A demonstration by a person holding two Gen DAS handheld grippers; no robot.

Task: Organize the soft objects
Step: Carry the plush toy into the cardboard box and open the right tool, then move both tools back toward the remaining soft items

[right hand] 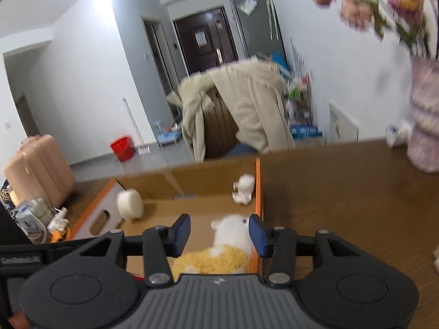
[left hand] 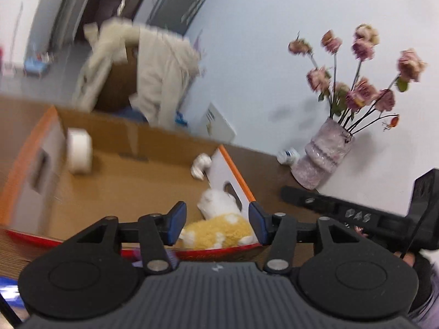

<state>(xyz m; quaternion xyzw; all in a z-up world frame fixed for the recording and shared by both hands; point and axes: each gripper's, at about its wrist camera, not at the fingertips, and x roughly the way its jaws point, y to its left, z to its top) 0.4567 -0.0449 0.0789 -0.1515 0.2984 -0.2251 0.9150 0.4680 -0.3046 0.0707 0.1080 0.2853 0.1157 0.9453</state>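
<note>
Yellow-and-white fluffy plush toy in cardboard box

Fluffy plush toy, matt cardboard box

You see a vase of faded pink flowers on the brown surface by the wall, a small bottle lying just beside it, a beige coat draped over a chair, a red bucket and pink suitcase on the floor.
</note>
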